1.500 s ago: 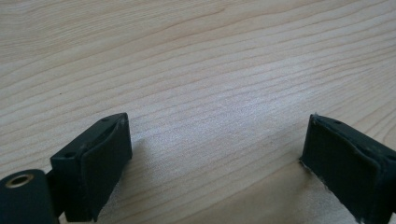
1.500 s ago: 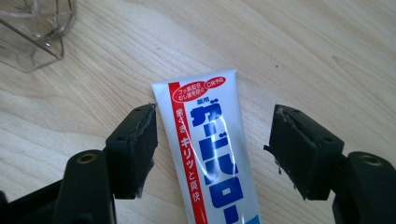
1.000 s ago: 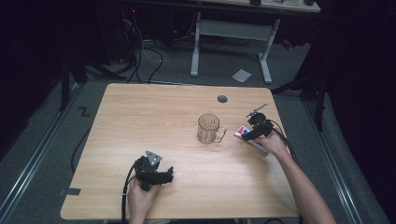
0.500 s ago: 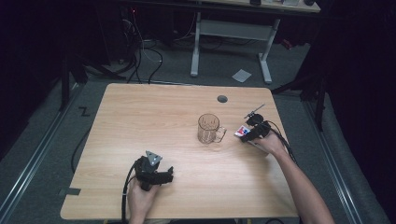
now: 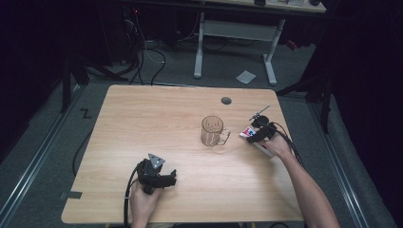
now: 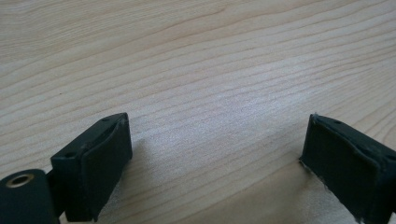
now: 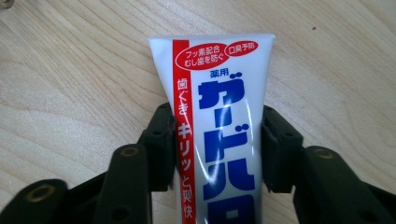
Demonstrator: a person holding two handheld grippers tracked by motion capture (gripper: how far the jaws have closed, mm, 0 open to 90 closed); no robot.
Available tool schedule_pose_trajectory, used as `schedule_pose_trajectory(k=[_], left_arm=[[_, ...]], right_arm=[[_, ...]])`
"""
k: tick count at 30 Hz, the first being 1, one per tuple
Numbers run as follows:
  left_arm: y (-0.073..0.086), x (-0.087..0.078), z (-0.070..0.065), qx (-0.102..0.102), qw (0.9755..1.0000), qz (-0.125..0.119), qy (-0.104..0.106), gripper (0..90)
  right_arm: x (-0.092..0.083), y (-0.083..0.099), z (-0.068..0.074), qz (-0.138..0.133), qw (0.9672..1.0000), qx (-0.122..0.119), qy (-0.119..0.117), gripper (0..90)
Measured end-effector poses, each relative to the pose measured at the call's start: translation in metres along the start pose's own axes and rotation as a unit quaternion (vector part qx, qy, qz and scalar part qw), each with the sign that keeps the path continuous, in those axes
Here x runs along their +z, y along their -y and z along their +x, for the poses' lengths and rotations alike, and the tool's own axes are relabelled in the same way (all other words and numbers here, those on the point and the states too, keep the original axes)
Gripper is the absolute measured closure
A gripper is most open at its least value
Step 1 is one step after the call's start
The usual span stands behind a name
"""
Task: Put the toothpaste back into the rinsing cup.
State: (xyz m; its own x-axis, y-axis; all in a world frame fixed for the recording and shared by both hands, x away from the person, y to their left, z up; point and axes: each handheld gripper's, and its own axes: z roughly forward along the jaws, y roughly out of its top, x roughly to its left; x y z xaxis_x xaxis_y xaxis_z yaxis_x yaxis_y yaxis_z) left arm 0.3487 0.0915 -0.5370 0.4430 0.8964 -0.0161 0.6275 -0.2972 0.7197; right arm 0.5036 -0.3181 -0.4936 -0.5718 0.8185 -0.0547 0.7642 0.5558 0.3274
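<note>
While the toothpaste tube (image 7: pixel 219 126) lies flat on the table (image 5: pixel 142 123) near its right edge, the right gripper (image 5: pixel 254 135) has it straddled — in the right gripper view the tube runs straight up between the two black jaws, its long axis in line with them and its flat crimped end pointing away from the hand. The jaws have just been closing on it, and both pads now sit against the tube's sides, so I judge the grip made or all but made. In the high view the tube shows as a small white, red and blue patch (image 5: pixel 247 132) at the tip of that gripper.

The coming move turns on the glass mug (image 5: pixel 212 130): it stands upright just to the left of the tube, mouth up, handle turned toward the right gripper. If the tube is to go into the mug, it has to be lifted, swung upright and carried a short way left — the handle is the one thing that could catch it.

The left gripper (image 5: pixel 167 179) rests near the front edge, well apart from both mug and tube, its jaws wide open on bare wood. The right hand is plainly the nearer. A round cable hole (image 5: pixel 226 100) lies farther back, out of the way.
</note>
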Motion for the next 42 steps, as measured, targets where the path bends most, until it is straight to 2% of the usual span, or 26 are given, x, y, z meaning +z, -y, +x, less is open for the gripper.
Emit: schedule_pose_trajectory(k=[2, 3, 11, 13, 17, 21, 26, 35, 38, 41, 42], left_arm=[[0.0, 0.0, 0.0, 0.0, 1.0, 0.0, 0.0, 8.5], [0.0, 0.0, 0.0, 0.0, 1.0, 0.0, 0.0, 8.5], [0.0, 0.0, 0.0, 0.0, 1.0, 0.001, 0.0, 8.6], [0.0, 0.0, 0.0, 0.0, 1.0, 0.001, 0.0, 8.6], [0.0, 0.0, 0.0, 0.0, 1.0, 0.0, 0.0, 8.6], [0.0, 0.0, 0.0, 0.0, 1.0, 0.0, 0.0, 8.6], [0.0, 0.0, 0.0, -0.001, 1.0, 0.0, 0.0, 8.6], [0.0, 0.0, 0.0, -0.001, 1.0, 0.0, -0.001, 8.6], [0.0, 0.0, 0.0, -0.001, 1.0, 0.0, -0.001, 8.6], [0.0, 0.0, 0.0, -0.001, 1.0, -0.001, -0.001, 8.7], [0.0, 0.0, 0.0, -0.002, 1.0, -0.001, -0.001, 8.7]], right_arm=[[-0.002, 0.0, 0.0, -0.001, 1.0, 0.0, 0.006, 59.3], [-0.004, 0.001, -0.002, -0.004, 1.0, 0.007, 0.0, 61.4], [-0.011, 0.005, -0.009, -0.016, 0.9993, 0.03, -0.015, 64.0], [-0.016, 0.007, -0.01, -0.024, 0.999, 0.036, -0.015, 64.2], [-0.025, 0.012, -0.01, -0.058, 0.9968, 0.044, -0.034, 64.4], [-0.03, 0.015, -0.006, -0.072, 0.996, 0.035, -0.04, 64.5], [-0.036, 0.017, -0.003, -0.101, 0.9922, 0.044, -0.059, 64.6], [-0.05, 0.021, 0.0, -0.13, 0.9884, 0.04, -0.069, 64.6], [-0.054, 0.021, 0.001, -0.137, 0.9878, 0.04, -0.063, 64.5], [-0.058, 0.021, 0.003, -0.158, 0.9838, 0.045, -0.072, 64.5], [-0.06, 0.022, 0.006, -0.17, 0.9813, 0.044, -0.078, 64.5]])
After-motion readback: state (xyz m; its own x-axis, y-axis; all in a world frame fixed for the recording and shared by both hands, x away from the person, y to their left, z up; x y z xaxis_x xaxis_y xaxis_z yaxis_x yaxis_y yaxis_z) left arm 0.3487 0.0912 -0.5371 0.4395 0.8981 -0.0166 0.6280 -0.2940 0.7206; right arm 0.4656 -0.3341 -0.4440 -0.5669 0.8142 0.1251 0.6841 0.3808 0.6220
